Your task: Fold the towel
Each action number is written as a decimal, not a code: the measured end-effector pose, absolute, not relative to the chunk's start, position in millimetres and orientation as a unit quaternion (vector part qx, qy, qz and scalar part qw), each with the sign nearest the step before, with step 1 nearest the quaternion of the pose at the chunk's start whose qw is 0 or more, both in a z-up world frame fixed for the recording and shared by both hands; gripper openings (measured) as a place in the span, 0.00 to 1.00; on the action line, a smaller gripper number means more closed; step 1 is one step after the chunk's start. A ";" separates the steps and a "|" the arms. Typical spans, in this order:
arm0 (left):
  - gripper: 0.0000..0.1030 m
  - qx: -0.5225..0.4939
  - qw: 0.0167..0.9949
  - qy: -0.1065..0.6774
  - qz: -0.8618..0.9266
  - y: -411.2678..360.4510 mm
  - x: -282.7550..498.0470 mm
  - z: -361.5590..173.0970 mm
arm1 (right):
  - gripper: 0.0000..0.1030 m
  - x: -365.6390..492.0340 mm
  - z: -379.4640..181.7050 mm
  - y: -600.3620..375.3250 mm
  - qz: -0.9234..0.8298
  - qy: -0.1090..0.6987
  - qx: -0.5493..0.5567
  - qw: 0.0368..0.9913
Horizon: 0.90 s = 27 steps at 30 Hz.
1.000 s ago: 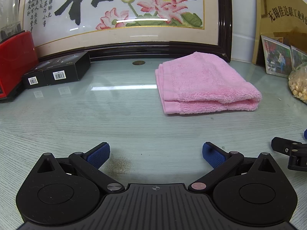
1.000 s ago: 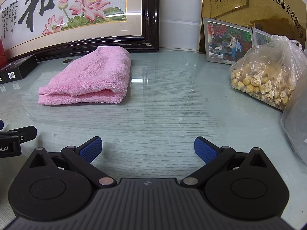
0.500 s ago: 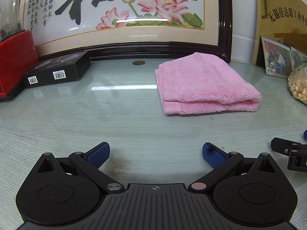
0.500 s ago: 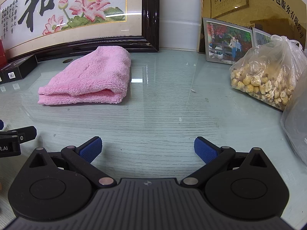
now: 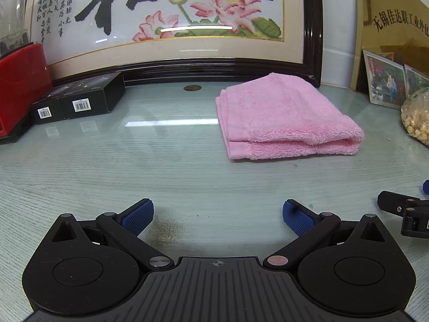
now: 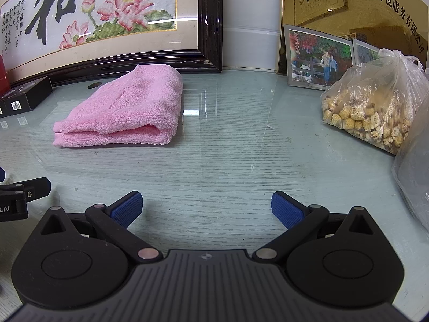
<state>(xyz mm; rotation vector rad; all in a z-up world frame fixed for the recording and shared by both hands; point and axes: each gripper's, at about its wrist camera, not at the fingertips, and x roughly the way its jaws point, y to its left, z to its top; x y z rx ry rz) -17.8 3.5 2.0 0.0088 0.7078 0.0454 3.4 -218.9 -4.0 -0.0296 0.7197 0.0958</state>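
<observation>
Honestly looks pretty much done already: pink towel [image 5: 284, 118] sitting on the glass-topped desk [image 5: 187, 177] as a thick folded stack, up near the back by the framed cross-stitch [image 5: 171, 18], layered edges facing the left side and the rounded fold facing the right. Left claw [image 5: 217, 216] hanging low over the desk well short of the towel, blue pads spread wide, gripping nothing. Right claw [image 6: 206, 209] same deal, spread wide and empty, towel off to its left and farther back. So what could still go wrong? Mostly messing up what looks finished. Going back in for another fold on something that thick and fluffy probably means pinching only the top layer, then peeling the stack apart instead of turning it over. Grabbing at the layered edge side could fan the hems out, since not lined up perfectly there as it is. Sliding is another worry: smooth glass, soft terry, so a sideways nudge likely pushes the whole bundle toward the picture frame or the black boxes [image 5: 80, 102] rather than folding anything. Also worth watching on the right: plastic bag of snacks [image 6: 375, 112] and the standing photos [image 6: 319, 56] near enough that a wide swing with the right claw could snag the bag or tip a photo. Both claws close together down low too, so bumping each other on a rushed reach seems possible.
</observation>
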 end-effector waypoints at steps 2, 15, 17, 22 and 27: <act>1.00 0.004 0.938 0.347 0.022 3.6 -17.8 2.0 | 1.00 3.4 -4.0 -218.9 0.047 0.352 -0.015 0.935; 1.00 0.003 0.938 0.346 0.018 4.2 -18.8 1.8 | 1.00 2.5 -4.0 -218.2 0.046 0.352 -0.014 0.935; 1.00 0.003 0.938 0.346 0.017 4.4 -18.8 2.0 | 1.00 2.4 -4.0 -218.0 0.046 0.352 -0.014 0.935; 1.00 0.003 0.938 0.346 0.017 4.2 -18.7 2.3 | 1.00 2.1 -4.0 -218.1 0.045 0.352 -0.014 0.935; 1.00 0.004 0.938 0.346 0.017 3.7 -18.5 2.4 | 1.00 2.1 -4.0 -218.4 0.045 0.352 -0.014 0.935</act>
